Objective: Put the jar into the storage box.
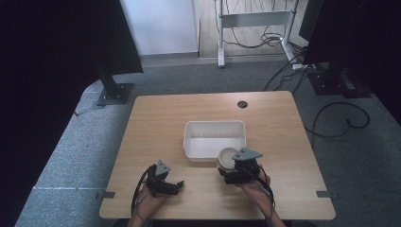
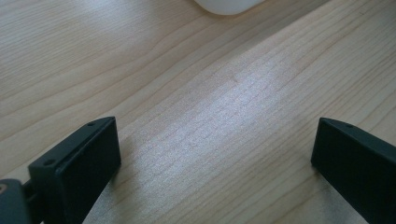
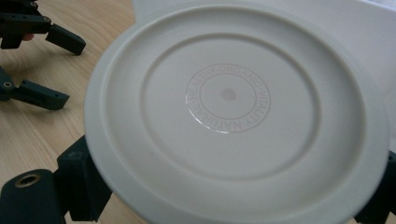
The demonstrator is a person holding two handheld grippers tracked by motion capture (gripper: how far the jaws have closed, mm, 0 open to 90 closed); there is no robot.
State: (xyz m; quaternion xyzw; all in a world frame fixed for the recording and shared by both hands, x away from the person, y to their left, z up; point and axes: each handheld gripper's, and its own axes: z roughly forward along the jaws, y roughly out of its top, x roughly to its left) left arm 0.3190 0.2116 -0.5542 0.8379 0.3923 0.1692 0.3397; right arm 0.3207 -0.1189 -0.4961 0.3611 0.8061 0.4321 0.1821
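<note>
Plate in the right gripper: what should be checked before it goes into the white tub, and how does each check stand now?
1. Right gripper grips the plate: ok, jaws stand at both sides of the rim.
2. Firmness of grip: cannot tell, contact is hidden under the rim.
3. Tub free of contents: ok, its inside looks bare in the high view.
4. Plate near the tub: ok, it sits at the tub's near right corner.
5. Left gripper out of the way: ok, open, over bare table, apart from the tub.
</note>
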